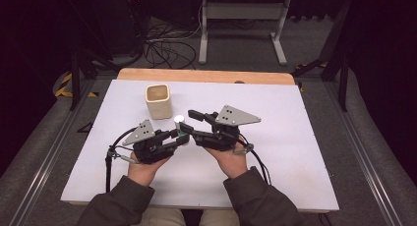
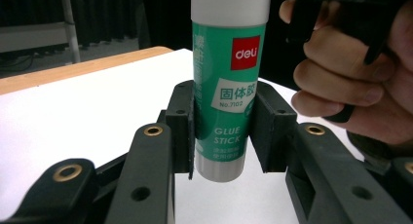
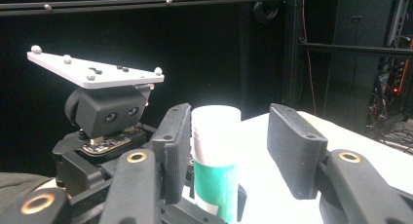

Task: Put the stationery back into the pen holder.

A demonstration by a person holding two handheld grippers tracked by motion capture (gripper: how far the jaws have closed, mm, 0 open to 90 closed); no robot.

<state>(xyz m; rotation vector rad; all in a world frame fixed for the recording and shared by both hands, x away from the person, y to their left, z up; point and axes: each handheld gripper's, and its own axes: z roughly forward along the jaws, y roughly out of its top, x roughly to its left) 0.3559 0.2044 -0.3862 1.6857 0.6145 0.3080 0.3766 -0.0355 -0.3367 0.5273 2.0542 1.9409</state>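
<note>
Two grippers meet over one glue stick [image 2: 224,87] near the middle of the table [image 1: 275,177]. The left gripper [image 2: 223,131] clamps the green body of the stick low down, one pad on each side, and holds it upright with its base clear of the tabletop. Just above that grip, the right gripper [image 3: 234,151] stands around the white cap [image 3: 215,131]: its jaws are parted, the cap is close against the left-hand pad, and a clear gap shows on the other side, so nothing presses on the cap from that side. Beyond the cap, in the right gripper view, the left gripper's camera housing and grey plate [image 3: 97,70] face back at it.

Further off, past both grippers and toward the left one's side, a cream square cup [image 1: 158,101] stands upright and apart from everything else.

The step in hand looks like work on the cap, with the body held firm and the upper jaws slack around the top. I judge the next move calls for the right jaws either to close squarely on the cap and pull along the stick's axis, or to draw back clear of it, while the left grip holds steady so the stick does not tilt.
</note>
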